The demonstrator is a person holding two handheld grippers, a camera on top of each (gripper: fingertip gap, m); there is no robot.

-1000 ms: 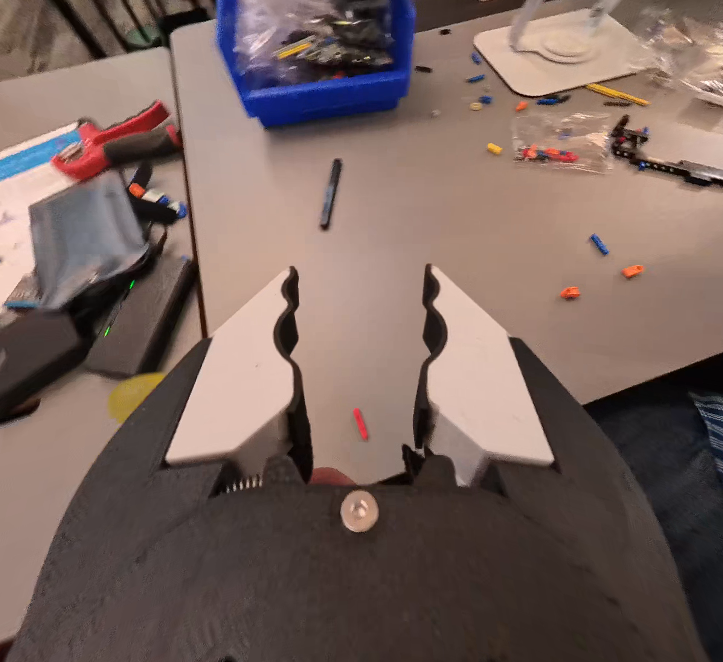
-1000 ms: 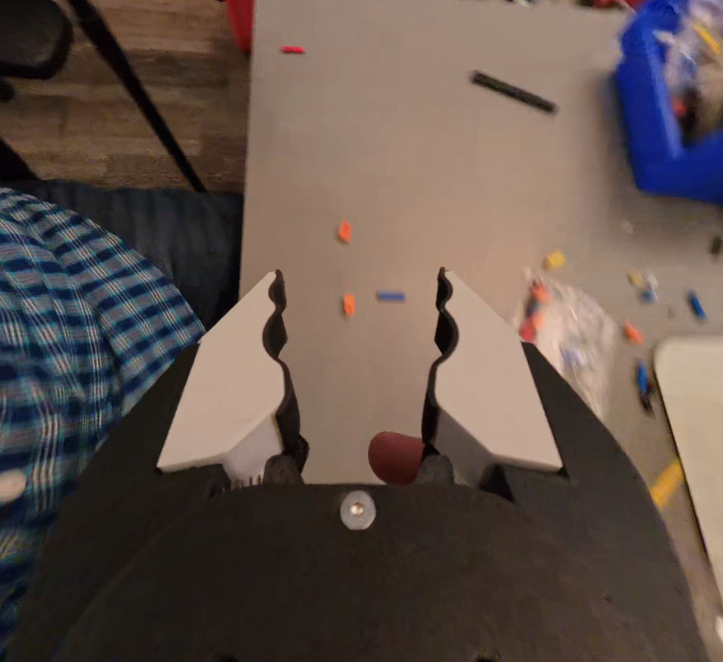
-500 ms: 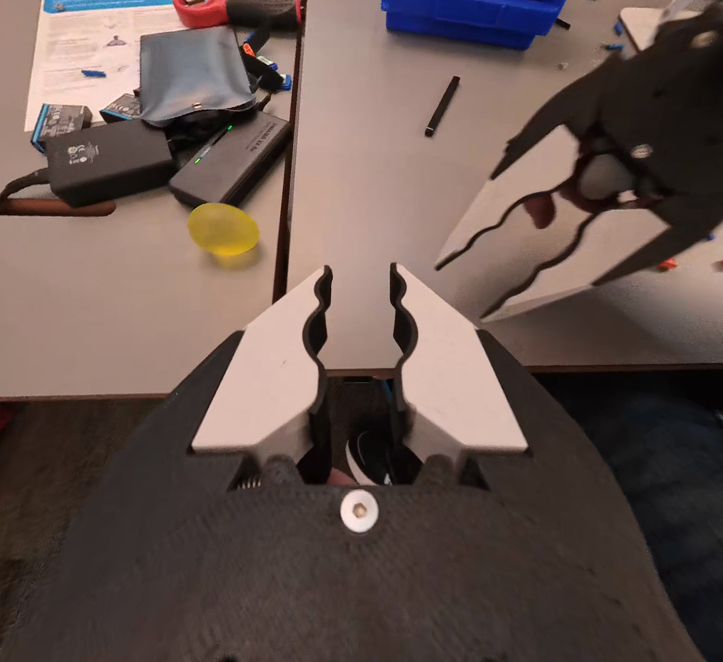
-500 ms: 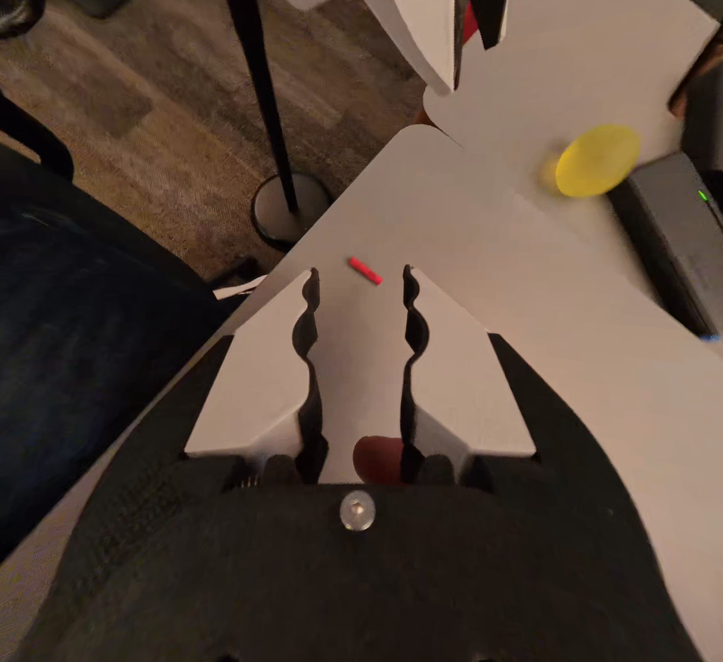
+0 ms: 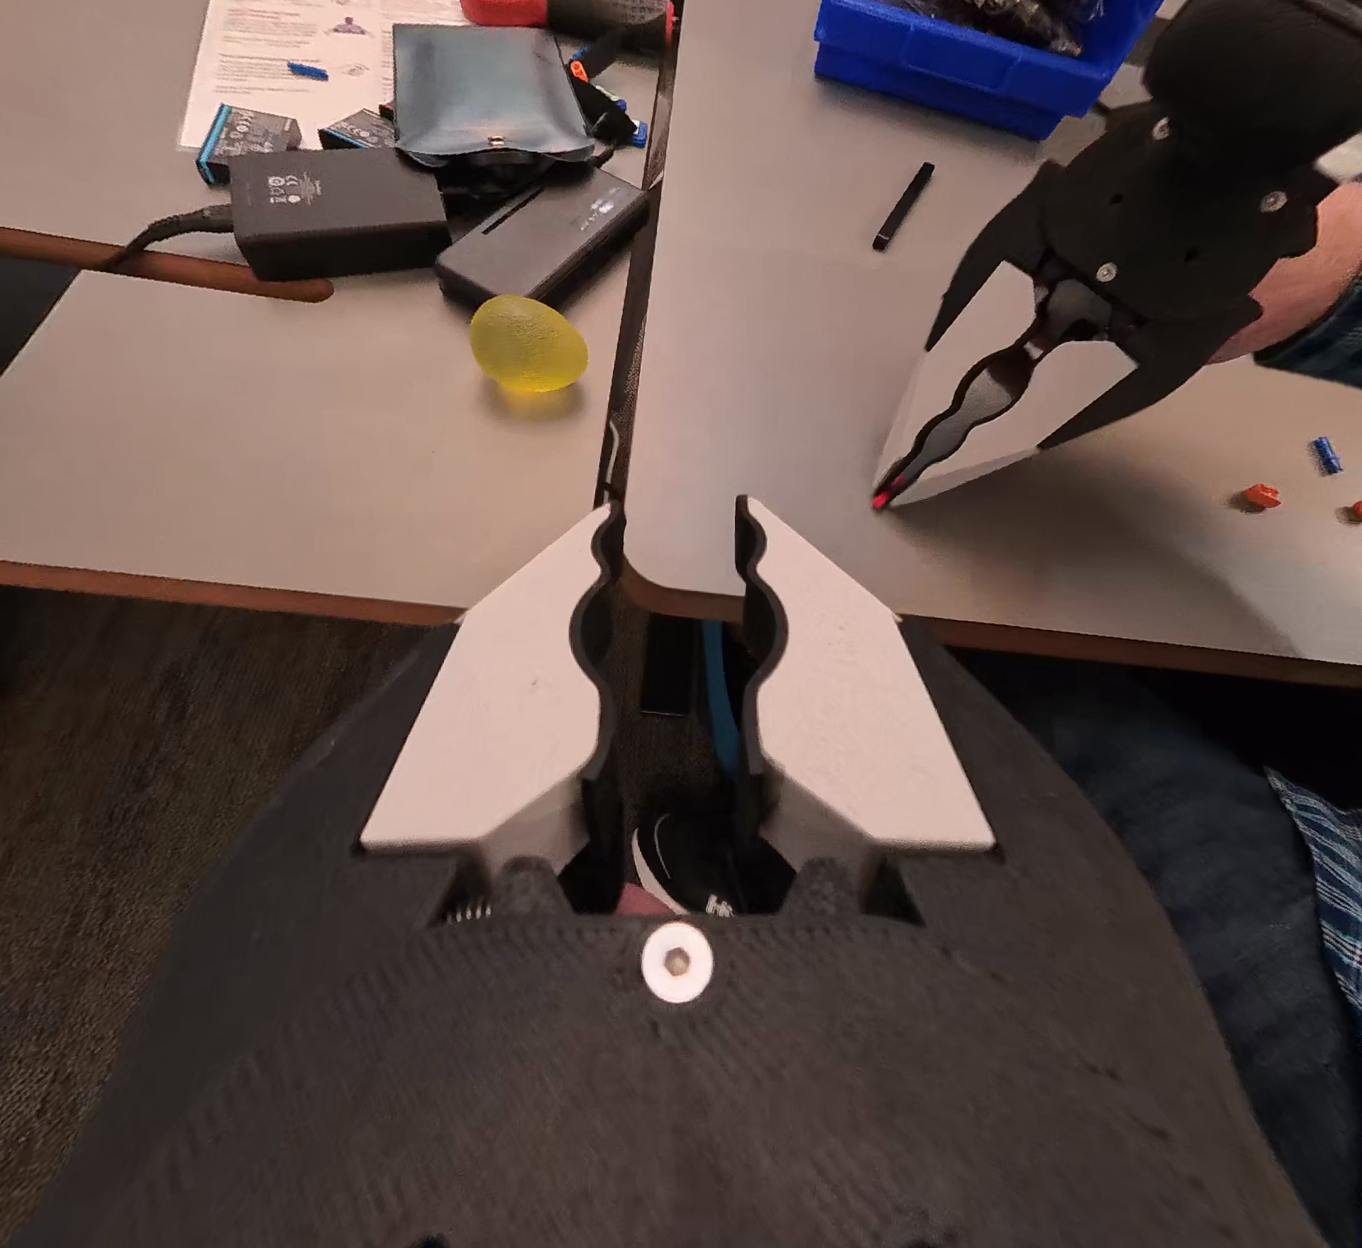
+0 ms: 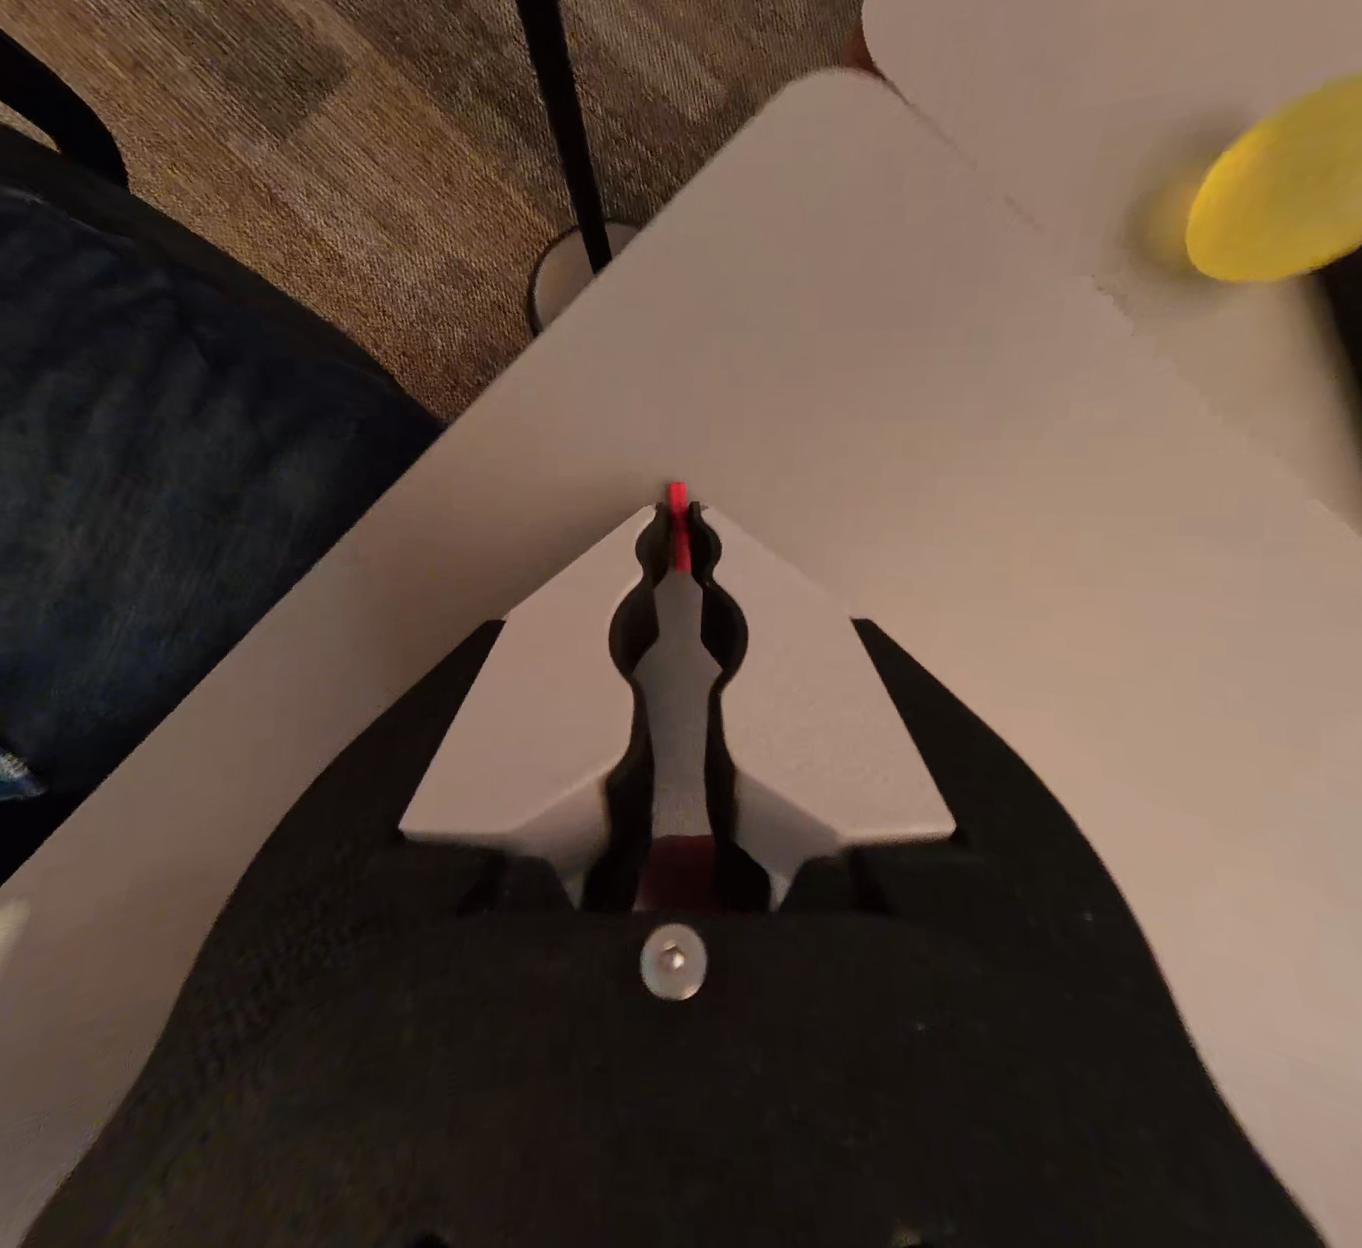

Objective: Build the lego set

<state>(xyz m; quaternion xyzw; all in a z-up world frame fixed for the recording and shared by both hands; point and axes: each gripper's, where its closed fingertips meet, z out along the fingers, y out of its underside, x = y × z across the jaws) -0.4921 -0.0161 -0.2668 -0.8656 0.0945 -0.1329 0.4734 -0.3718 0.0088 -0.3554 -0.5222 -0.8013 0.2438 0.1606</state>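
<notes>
Hovering off the near edge of the grey worktop, the left tool has its jaws spread apart with nothing between them, floor and a dark shoe showing through the gap. Just beyond and to its right, the right tool is tipped down onto the worktop, its tips clenched on a small red lego pin that touches the surface near the worktop's front corner. An orange piece and a blue piece lie loose farther right. On the adjoining worktop sits a yellow egg-shaped ball. Farther back lie a black lego beam, and at the far end a blue bin of bagged parts.
</notes>
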